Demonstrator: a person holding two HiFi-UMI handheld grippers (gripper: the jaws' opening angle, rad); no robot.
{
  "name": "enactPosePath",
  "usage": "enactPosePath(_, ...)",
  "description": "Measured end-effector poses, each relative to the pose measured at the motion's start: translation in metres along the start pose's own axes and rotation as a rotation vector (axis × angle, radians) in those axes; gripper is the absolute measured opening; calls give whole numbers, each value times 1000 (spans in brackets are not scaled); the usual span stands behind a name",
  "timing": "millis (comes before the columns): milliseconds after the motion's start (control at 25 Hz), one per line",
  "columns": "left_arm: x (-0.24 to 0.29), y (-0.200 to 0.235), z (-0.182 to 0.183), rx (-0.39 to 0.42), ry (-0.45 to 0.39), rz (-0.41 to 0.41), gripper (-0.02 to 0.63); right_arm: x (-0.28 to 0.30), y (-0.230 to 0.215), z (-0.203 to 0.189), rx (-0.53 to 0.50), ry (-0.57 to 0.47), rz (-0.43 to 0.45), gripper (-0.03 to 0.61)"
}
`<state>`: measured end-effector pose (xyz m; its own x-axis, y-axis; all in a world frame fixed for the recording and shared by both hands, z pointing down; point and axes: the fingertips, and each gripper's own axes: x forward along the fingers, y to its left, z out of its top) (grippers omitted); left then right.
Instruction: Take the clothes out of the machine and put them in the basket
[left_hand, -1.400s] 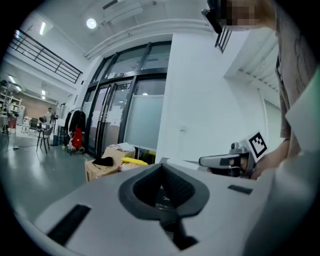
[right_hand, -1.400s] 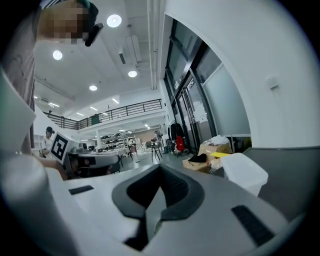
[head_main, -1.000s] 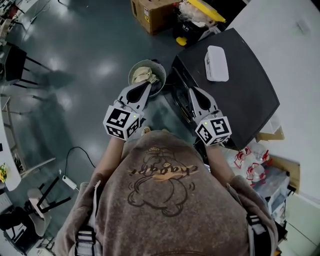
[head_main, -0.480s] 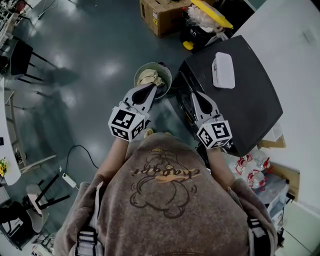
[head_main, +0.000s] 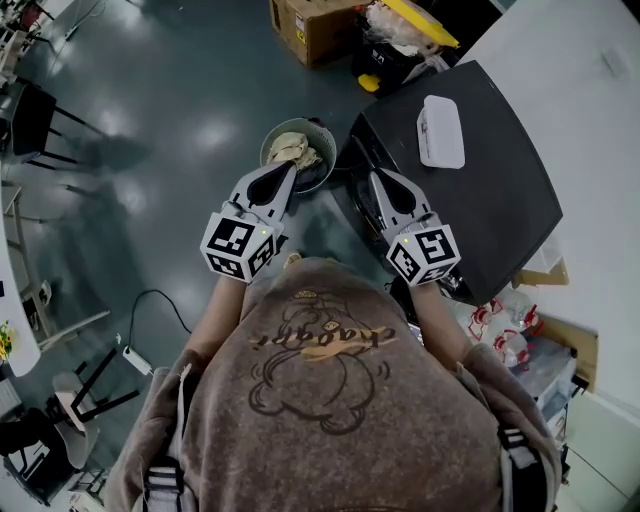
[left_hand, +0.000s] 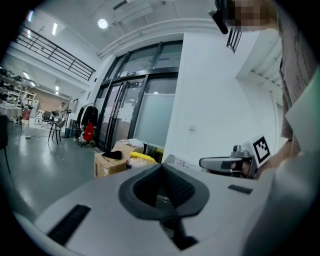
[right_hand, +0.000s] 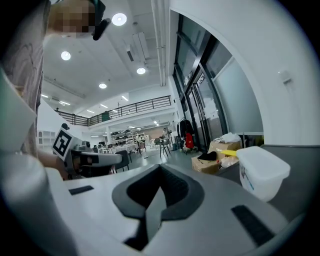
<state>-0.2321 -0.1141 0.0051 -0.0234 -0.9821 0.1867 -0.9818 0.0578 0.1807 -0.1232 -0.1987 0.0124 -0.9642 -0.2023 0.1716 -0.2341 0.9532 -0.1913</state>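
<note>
Left gripper (left_hand: 161, 167) and right gripper (right_hand: 160, 168) both had jaws closed tight on nothing, and neither had shifted over the past second, so no clothing was in transit. Pale clothes (head_main: 290, 150) lay in the round basket (head_main: 266, 140) on the floor just beyond the left tips; the black machine (head_main: 495, 190) stood beside it, just ahead of the right gripper

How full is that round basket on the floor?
Partly full: beige clothes lie in the basket, dark bottom showing beside them.
</note>
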Motion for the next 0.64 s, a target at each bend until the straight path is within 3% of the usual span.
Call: enactPosePath(640, -10, 4, -8, -10, 1, 45, 9, 4, 4, -4, 14, 1, 28, -3)
